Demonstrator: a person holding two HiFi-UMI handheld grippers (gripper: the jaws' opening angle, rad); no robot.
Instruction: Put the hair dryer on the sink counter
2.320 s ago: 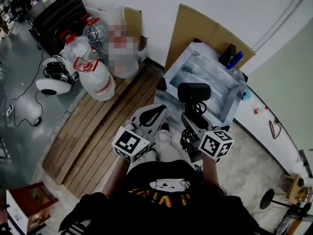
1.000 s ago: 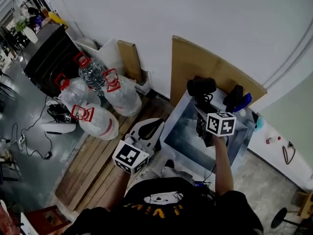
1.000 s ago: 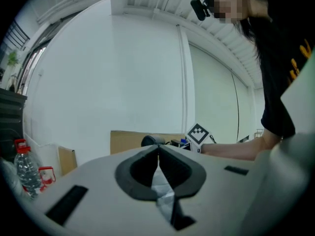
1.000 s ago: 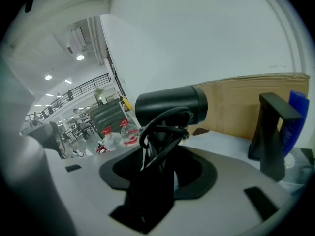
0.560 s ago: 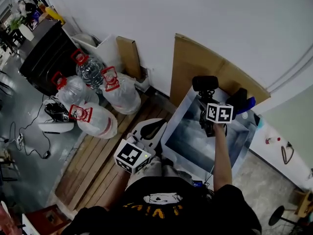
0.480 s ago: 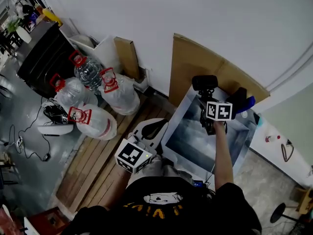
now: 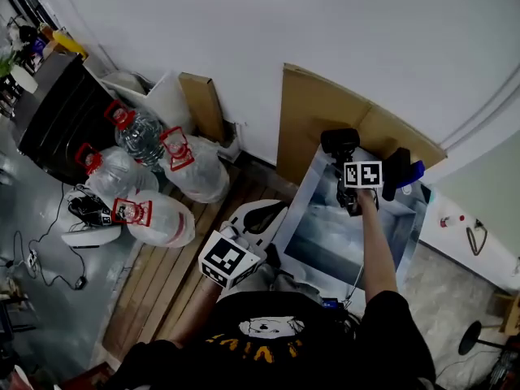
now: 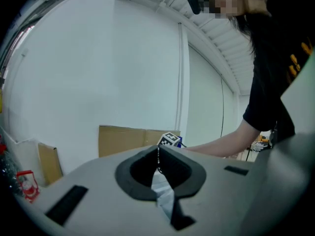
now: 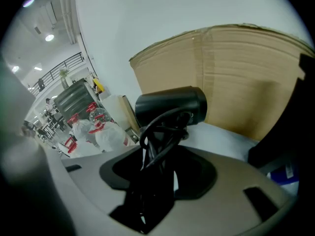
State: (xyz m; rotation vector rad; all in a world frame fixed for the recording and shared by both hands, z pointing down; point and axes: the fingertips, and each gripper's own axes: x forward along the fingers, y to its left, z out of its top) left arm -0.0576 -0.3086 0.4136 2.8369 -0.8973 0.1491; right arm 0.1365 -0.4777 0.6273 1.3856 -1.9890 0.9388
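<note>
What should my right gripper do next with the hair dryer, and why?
Probably lower it straight down until it rests on the counter, and only then open. The right gripper is shut on the hair dryer at its handle and wrapped cord, holding it over the sink counter near the cardboard, apparently not set down yet.

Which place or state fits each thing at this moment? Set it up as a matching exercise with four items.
Things:
1. hair dryer
2. left gripper
3. water jugs
4. cardboard sheet

Places or states:
A. leaning against the white wall
B. on the floor, with red handles
C. clamped in the right gripper
D. jaws together, nothing between them

Pairs: 1-C, 2-D, 3-B, 4-A
</note>
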